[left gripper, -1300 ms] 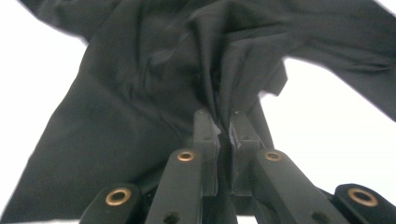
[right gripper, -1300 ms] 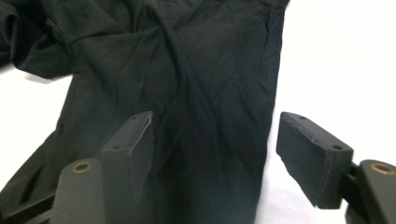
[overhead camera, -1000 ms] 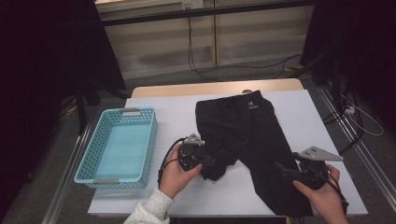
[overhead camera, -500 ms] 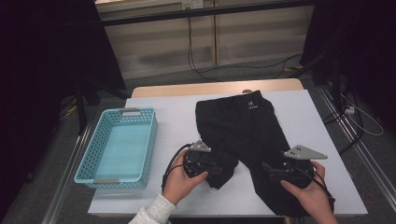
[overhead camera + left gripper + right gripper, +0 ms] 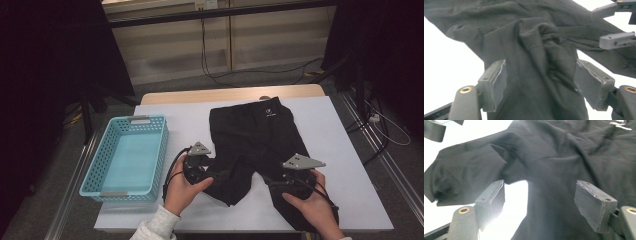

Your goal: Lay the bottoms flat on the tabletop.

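The black shorts (image 5: 260, 145) lie lengthwise, waistband toward the frame's top, legs toward the bottom. The left gripper (image 5: 215, 176) has just been opening, cloth loose between its jaws; the right gripper (image 5: 272, 182) gapes over the other leg.

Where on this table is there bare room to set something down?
Free: the white strip between the blue basket and the black shorts, the table's right side beyond the shorts, and inside the basket. Crowded: the near edge, where the left gripper and right gripper work the shorts' legs.

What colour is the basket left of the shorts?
Light blue basket, with a perforated wall; clearest in the high view.
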